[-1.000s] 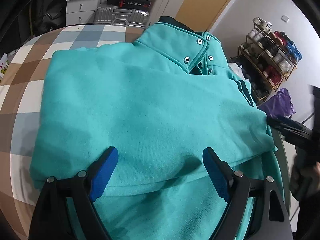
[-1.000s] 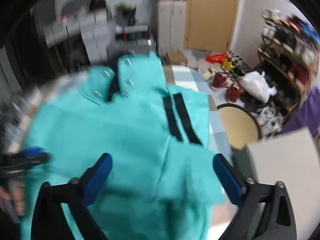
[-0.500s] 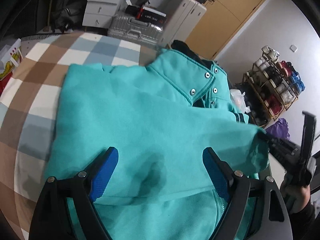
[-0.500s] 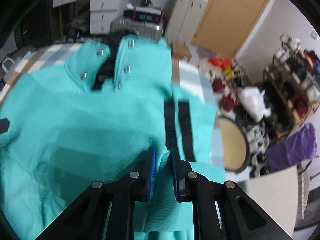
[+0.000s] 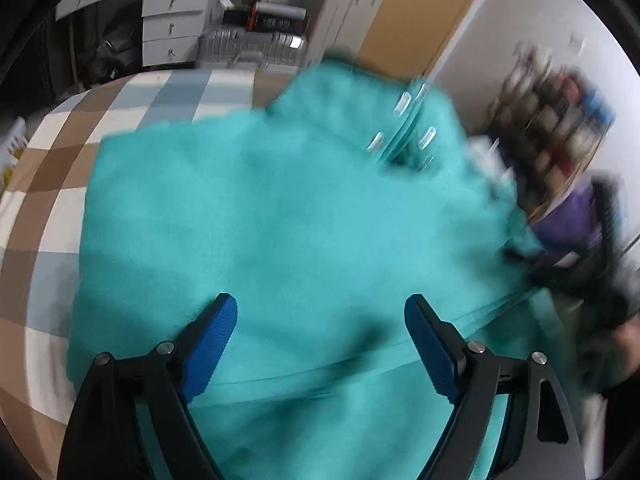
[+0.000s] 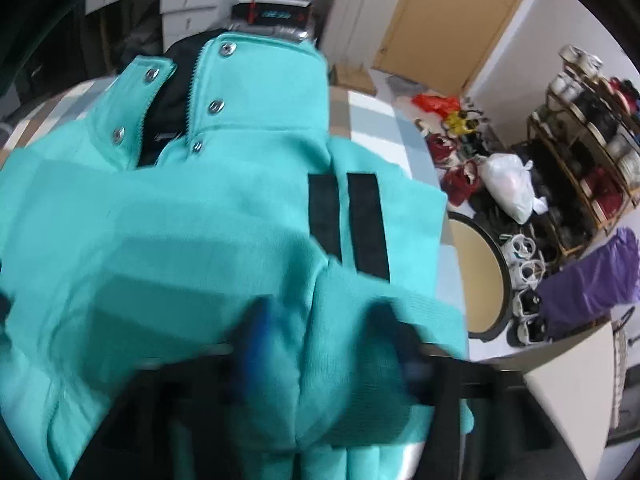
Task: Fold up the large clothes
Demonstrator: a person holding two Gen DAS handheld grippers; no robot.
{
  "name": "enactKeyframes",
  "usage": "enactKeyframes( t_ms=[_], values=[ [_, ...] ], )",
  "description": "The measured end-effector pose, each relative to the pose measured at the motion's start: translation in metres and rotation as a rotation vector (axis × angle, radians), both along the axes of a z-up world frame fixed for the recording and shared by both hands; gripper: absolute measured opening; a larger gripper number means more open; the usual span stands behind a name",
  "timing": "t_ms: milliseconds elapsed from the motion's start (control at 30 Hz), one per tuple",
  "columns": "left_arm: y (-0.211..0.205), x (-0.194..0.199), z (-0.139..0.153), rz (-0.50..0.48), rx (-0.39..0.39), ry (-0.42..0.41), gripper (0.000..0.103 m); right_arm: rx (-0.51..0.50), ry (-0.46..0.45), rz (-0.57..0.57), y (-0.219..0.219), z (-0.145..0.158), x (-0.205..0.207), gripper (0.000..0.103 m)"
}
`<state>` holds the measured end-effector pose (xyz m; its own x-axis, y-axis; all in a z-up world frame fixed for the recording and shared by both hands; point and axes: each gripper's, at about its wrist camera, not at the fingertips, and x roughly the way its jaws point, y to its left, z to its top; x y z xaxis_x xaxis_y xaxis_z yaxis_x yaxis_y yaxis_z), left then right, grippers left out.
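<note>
The right claw [image 6: 320,344] is opening at this moment, its blurred blue pads spreading to either side of a ribbed cuff [image 6: 344,320] that sits bunched between them; the pads look to have come off the cloth, so the cuff seems to be let go rather than held. That fits a sleeve laid across the body of the teal jacket [image 6: 168,232] and released there, so the sleeve rests on top instead of hanging off the side. Just ahead of this claw run two black stripes [image 6: 348,220], and farther ahead stands the snap collar [image 6: 224,92], which puts the claw over the jacket's right side, near the table's edge. The left claw [image 5: 320,320] hangs wide open above the jacket's [image 5: 280,220] broad folded panel, with nothing between its pads [image 5: 212,340]; I judge it is waiting clear of the cloth so as not to drag the fold out of line. Beyond and to the left of it the checked tablecloth [image 5: 60,152] shows bare, so the jacket lies toward the right of the table. To its right, much blurred, the other claw and a hand [image 5: 624,344] show at the jacket's edge. The next fold would probably need both claws low on the near hem.
</note>
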<state>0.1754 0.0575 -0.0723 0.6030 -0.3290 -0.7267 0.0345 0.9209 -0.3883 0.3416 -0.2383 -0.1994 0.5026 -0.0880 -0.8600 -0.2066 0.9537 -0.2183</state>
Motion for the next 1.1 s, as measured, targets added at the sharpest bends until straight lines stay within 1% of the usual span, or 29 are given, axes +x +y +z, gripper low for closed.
enactKeyframes(
  t_ms=[33,67,100,133,167,200,233,267,300,333,367,400,433,467,500,533,567,600,633,667,700,767,800,833,867,900,967,1033,1100],
  values=[
    [0.001,-0.01,0.02,-0.016,-0.043,-0.114,0.082,0.019,-0.026,0.011,-0.003,0.009,-0.005,0.079],
    [-0.002,-0.016,0.032,-0.001,0.018,-0.183,0.083,0.025,-0.058,0.018,-0.005,0.017,-0.009,0.079],
    [-0.006,-0.016,0.037,0.026,0.106,-0.198,0.084,0.029,-0.097,0.02,-0.006,0.024,-0.013,0.081],
    [-0.011,-0.009,0.033,0.035,0.186,-0.159,0.084,0.039,-0.133,0.014,-0.01,0.031,-0.015,0.081],
    [-0.011,-0.004,0.024,0.017,0.165,-0.123,0.084,0.059,-0.149,0.004,-0.013,0.034,-0.017,0.081],
    [-0.008,0.004,0.006,-0.019,0.092,-0.058,0.083,0.073,-0.137,-0.006,-0.015,0.031,-0.017,0.081],
    [-0.007,0.012,-0.01,-0.029,0.057,0.018,0.083,0.08,-0.102,-0.019,-0.017,0.024,-0.014,0.081],
    [-0.006,0.022,-0.03,-0.022,0.053,0.123,0.082,0.062,-0.046,-0.03,-0.016,0.009,-0.011,0.079],
    [-0.009,0.024,-0.038,-0.032,0.082,0.135,0.081,0.035,0.002,-0.032,-0.015,-0.006,-0.011,0.079],
    [-0.016,0.023,-0.032,-0.034,0.158,0.095,0.082,0.027,0.03,-0.028,-0.014,-0.014,-0.012,0.078],
    [-0.02,0.025,-0.033,-0.037,0.211,0.123,0.082,0.028,0.001,-0.025,-0.012,-0.015,-0.016,0.078],
    [-0.022,0.028,-0.033,-0.042,0.216,0.147,0.082,0.02,-0.013,-0.019,-0.01,-0.011,-0.019,0.08],
    [-0.019,0.027,-0.031,-0.032,0.191,0.137,0.082,0.003,0.005,-0.008,-0.007,-0.009,-0.018,0.079],
    [-0.012,0.023,-0.027,-0.01,0.122,0.095,0.082,-0.01,0.004,0.0,-0.006,-0.005,-0.019,0.076],
    [-0.006,0.024,-0.025,-0.004,0.07,0.073,0.083,-0.014,-0.023,0.007,-0.005,0.004,-0.022,0.07],
    [-0.002,0.03,-0.028,0.003,0.067,0.095,0.083,0.002,-0.064,0.014,-0.004,0.015,-0.026,0.07],
    [0.001,0.037,-0.035,0.006,0.079,0.139,0.083,0.047,-0.102,0.018,-0.004,0.026,-0.03,0.072],
    [0.001,0.043,-0.045,-0.004,0.083,0.174,0.082,0.084,-0.114,0.02,-0.003,0.033,-0.031,0.072],
    [-0.004,0.043,-0.044,-0.006,0.101,0.137,0.082,0.098,-0.115,0.02,0.0,0.036,-0.029,0.072],
    [-0.009,0.042,-0.047,-0.015,0.141,0.124,0.082,0.084,-0.112,0.013,0.003,0.035,-0.027,0.072],
    [-0.015,0.042,-0.048,-0.026,0.182,0.125,0.082,0.047,-0.091,0.006,0.009,0.027,-0.023,0.072],
    [-0.025,0.041,-0.048,-0.032,0.237,0.139,0.082,-0.025,0.043,0.004,0.016,-0.009,-0.013,0.072],
    [-0.025,0.04,-0.046,-0.024,0.242,0.151,0.082,-0.008,-0.01,0.004,0.015,-0.011,-0.017,0.074],
    [-0.027,0.037,-0.042,-0.014,0.272,0.16,0.083,-0.008,-0.021,-0.005,0.015,-0.009,-0.017,0.076],
    [-0.026,0.034,-0.037,-0.011,0.316,0.162,0.083,-0.01,0.033,-0.013,0.016,-0.011,-0.011,0.076],
    [-0.027,0.032,-0.034,-0.022,0.331,0.159,0.083,0.0,0.043,-0.011,0.015,-0.009,-0.012,0.075],
    [-0.019,0.029,-0.032,-0.032,0.321,0.136,0.083,0.05,0.059,0.012,0.011,0.001,-0.011,0.073],
    [-0.012,0.036,-0.051,-0.038,0.329,0.167,0.083,0.088,-0.004,0.017,0.008,0.018,-0.016,0.074],
    [-0.01,0.033,-0.056,-0.053,0.322,0.117,0.085,0.115,-0.059,-0.003,0.004,0.025,-0.02,0.078]
  ],
)
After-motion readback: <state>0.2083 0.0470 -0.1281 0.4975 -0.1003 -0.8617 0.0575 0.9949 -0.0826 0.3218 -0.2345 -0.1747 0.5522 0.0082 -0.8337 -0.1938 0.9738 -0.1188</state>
